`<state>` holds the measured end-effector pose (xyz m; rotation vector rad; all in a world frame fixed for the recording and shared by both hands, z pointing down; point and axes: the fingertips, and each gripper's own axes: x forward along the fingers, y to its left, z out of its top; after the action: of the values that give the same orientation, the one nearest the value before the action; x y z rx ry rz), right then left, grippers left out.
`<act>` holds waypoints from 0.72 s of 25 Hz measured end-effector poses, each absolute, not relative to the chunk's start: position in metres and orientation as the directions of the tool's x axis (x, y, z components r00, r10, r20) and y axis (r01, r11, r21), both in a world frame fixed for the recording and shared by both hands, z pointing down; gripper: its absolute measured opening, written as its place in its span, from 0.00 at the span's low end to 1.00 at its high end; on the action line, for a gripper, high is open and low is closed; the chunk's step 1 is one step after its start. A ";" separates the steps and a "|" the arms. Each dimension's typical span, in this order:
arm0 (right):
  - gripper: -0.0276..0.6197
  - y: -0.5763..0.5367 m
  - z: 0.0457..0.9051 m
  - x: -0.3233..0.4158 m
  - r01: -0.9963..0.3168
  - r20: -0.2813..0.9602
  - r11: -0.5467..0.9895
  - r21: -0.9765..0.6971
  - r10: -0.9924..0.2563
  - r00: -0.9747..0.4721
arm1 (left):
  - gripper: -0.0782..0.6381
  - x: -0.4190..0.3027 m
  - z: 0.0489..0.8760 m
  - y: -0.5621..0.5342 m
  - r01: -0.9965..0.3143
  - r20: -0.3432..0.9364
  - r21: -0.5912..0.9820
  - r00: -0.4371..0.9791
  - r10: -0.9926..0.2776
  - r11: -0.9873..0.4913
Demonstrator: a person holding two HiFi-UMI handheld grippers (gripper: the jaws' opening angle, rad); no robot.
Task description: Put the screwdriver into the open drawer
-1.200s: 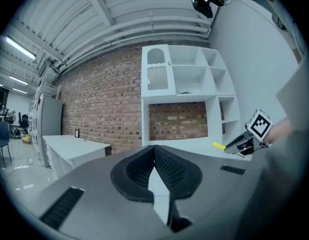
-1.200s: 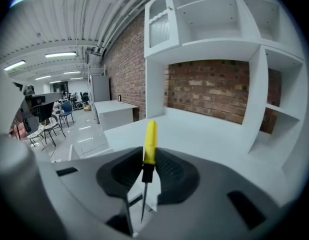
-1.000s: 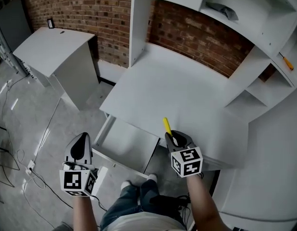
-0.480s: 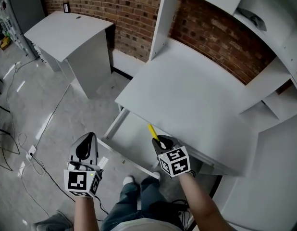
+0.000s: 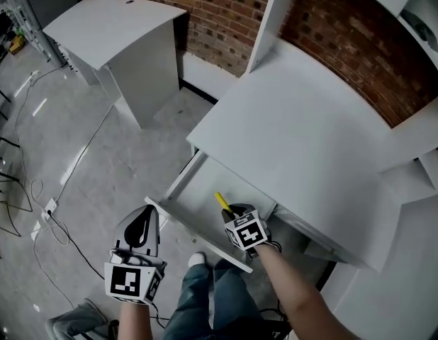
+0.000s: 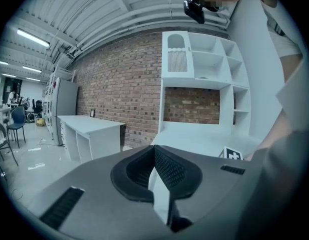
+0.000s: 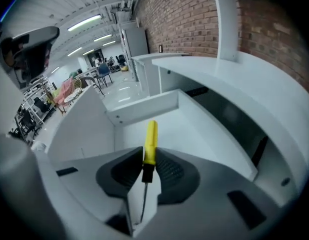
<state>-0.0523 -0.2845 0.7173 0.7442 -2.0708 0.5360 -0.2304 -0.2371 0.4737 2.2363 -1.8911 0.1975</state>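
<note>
My right gripper [image 5: 231,210] [image 7: 149,159] is shut on a screwdriver [image 5: 222,202] [image 7: 150,144] with a yellow handle and black collar. The handle pokes forward past the jaws and its thin shaft runs back between them. The gripper tilts down over the open white drawer [image 5: 198,190] [image 7: 119,111], which is pulled out from under the white desk [image 5: 304,140]; the screwdriver hangs above the drawer's floor. My left gripper [image 5: 139,230] [image 6: 155,170] hangs to the left of the drawer's front, its jaws together with nothing between them.
A white shelf unit [image 6: 199,79] stands on the desk against the brick wall. A second white desk [image 5: 120,27] stands at the back left. Cables [image 5: 35,197] lie on the grey floor at the left. The person's legs [image 5: 205,296] are below the drawer front.
The right gripper has dropped from the desk's edge down into the open drawer with the screwdriver. The left gripper sank a little. The head view has swung left.
</note>
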 end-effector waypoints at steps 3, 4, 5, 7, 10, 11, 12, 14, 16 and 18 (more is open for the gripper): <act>0.18 -0.289 0.751 -0.059 -0.662 0.861 0.743 -0.095 -0.273 -0.429 | 0.13 -0.232 0.488 -0.236 -0.985 0.264 0.081 0.166 -0.950 -0.149; 0.18 -0.289 0.760 -0.061 -0.659 0.870 0.747 -0.093 -0.261 -0.418 | 0.13 -0.234 0.492 -0.235 -0.986 0.271 0.084 0.164 -0.949 -0.146; 0.18 -0.290 0.770 -0.063 -0.656 0.878 0.749 -0.093 -0.249 -0.408 | 0.13 -0.235 0.497 -0.233 -0.986 0.281 0.087 0.159 -0.946 -0.140; 0.18 -0.290 0.788 -0.068 -0.654 0.892 0.750 -0.093 -0.230 -0.390 | 0.13 -0.238 0.506 -0.229 -0.987 0.293 0.088 0.155 -0.944 -0.135; 0.18 -0.291 0.808 -0.072 -0.652 0.909 0.753 -0.085 -0.209 -0.361 | 0.13 -0.245 0.516 -0.225 -0.990 0.319 0.088 0.129 -0.939 -0.106; 0.18 -0.293 0.813 -0.074 -0.651 0.911 0.754 -0.082 -0.208 -0.356 | 0.13 -0.246 0.518 -0.224 -0.991 0.323 0.090 0.126 -0.938 -0.102; 0.18 -0.293 0.817 -0.074 -0.652 0.914 0.754 -0.082 -0.205 -0.351 | 0.13 -0.246 0.519 -0.222 -0.990 0.320 0.092 0.129 -0.939 -0.104; 0.18 -0.290 0.823 -0.074 -0.658 0.927 0.748 -0.085 -0.183 -0.328 | 0.13 -0.245 0.520 -0.219 -0.988 0.306 0.098 0.141 -0.941 -0.116; 0.18 -0.286 0.830 -0.072 -0.658 0.942 0.748 -0.082 -0.158 -0.297 | 0.13 -0.246 0.518 -0.218 -0.988 0.286 0.103 0.144 -0.947 -0.119; 0.18 -0.288 0.828 -0.073 -0.638 0.945 0.768 -0.049 -0.171 -0.278 | 0.13 -0.248 0.519 -0.215 -0.989 0.295 0.099 0.134 -0.946 -0.110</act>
<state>-0.0729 -0.2883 0.8278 0.6248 -1.8285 0.5143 -0.2478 -0.2153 0.5192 2.1443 -1.8907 0.2289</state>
